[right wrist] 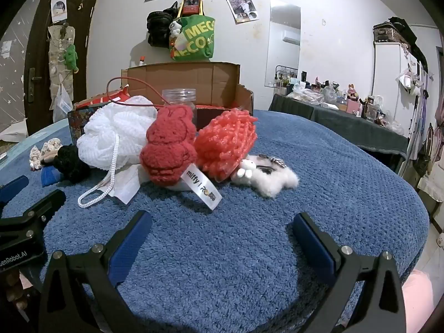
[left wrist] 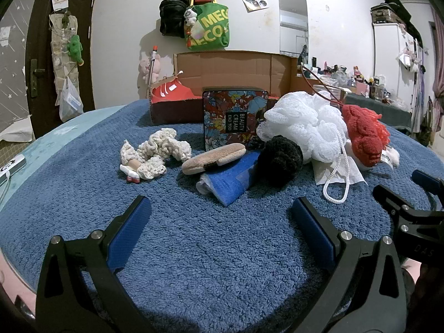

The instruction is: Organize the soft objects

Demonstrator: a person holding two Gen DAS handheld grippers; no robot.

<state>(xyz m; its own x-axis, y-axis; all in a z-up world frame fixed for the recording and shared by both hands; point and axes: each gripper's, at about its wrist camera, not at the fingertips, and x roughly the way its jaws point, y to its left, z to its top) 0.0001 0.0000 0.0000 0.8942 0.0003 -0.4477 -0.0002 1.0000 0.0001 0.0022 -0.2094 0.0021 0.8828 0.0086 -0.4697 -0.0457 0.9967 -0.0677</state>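
Observation:
Soft things lie in a row on a blue towel (left wrist: 211, 249). In the left wrist view: a cream crochet piece (left wrist: 159, 149), a tan sponge pad (left wrist: 213, 157), a folded blue cloth (left wrist: 233, 181), a black knitted ball (left wrist: 280, 156), a white mesh bath puff (left wrist: 302, 123) and a red plush (left wrist: 362, 134). In the right wrist view: the red Miffy plush (right wrist: 168, 147), a coral fuzzy pouch (right wrist: 226, 145), a small white plush (right wrist: 263, 176), the bath puff (right wrist: 116, 136). My left gripper (left wrist: 220, 209) and right gripper (right wrist: 222, 223) are open and empty, short of the row.
A floral tin (left wrist: 236, 118) stands behind the pile. An open cardboard box (left wrist: 233, 68) with a red lining sits at the back, with a clear jar (right wrist: 179, 97) before it. A phone (left wrist: 11, 166) lies at the left edge. A cluttered side table (right wrist: 347, 111) stands right.

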